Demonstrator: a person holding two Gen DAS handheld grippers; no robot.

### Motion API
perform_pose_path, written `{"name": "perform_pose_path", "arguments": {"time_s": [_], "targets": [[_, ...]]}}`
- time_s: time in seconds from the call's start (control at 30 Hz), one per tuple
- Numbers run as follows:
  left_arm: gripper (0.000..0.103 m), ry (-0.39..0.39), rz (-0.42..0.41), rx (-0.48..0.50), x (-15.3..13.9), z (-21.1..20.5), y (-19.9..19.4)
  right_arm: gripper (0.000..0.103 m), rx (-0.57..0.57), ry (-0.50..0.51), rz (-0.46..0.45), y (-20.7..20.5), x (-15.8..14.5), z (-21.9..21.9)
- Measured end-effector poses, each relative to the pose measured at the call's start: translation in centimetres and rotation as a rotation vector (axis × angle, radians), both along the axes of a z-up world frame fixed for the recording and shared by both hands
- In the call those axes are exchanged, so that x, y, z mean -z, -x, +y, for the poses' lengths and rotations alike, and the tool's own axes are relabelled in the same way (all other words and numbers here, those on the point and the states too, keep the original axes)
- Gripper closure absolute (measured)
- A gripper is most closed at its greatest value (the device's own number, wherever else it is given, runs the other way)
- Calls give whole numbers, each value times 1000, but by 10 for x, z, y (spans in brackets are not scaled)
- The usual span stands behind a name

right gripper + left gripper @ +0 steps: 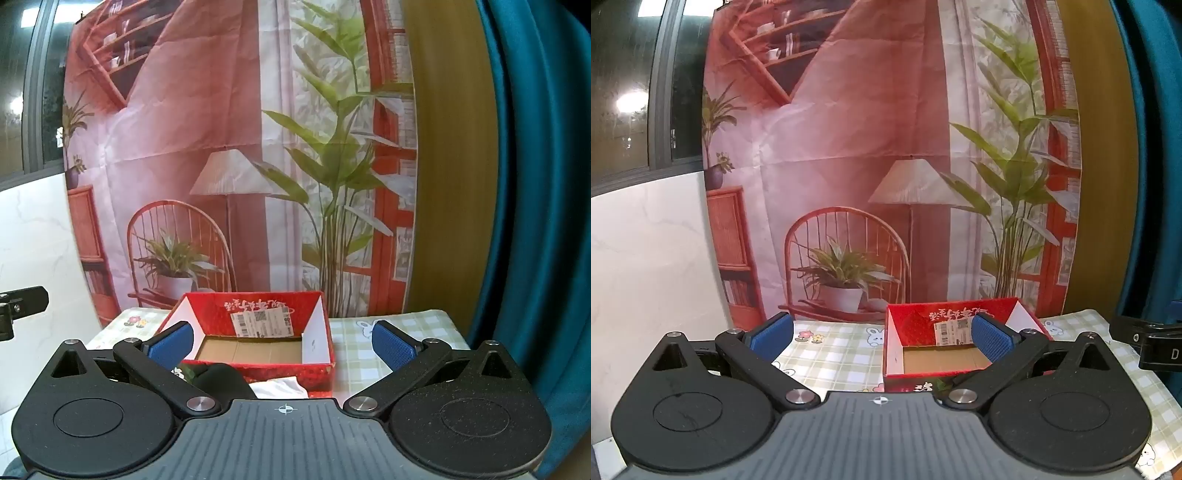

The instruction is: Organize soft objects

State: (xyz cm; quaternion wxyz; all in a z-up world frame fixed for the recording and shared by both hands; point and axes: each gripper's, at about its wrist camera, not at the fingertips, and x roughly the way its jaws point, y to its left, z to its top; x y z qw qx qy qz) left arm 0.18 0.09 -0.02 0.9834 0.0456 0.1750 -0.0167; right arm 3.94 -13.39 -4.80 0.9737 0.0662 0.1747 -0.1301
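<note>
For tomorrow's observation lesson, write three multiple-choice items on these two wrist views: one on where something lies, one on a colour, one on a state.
1. Where do the black and white soft items lie?
A. inside the box
B. on the table in front of the box
C. on the windowsill

2. What colour are the gripper pads?
A. blue
B. yellow
C. white

3. What is inside the red cardboard box?
A. folded cloths
B. fruit
C. nothing, its floor is bare

Answers: 1 B, they sit against the box's near wall in the right wrist view. 2 A, both pads show blue. 3 C, only brown cardboard floor shows.
</note>
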Motion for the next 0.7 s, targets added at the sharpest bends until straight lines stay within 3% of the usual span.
{"name": "perform_pose_path", "arguments": {"time_s": [0.03, 0.7], "targets": [[0, -9, -27, -18, 0, 0, 1, 0, -1, 0, -1, 0, 0, 0], [0, -16, -27, 2, -1, 1, 4, 0, -8, 6, -4, 8, 2, -8]]}}
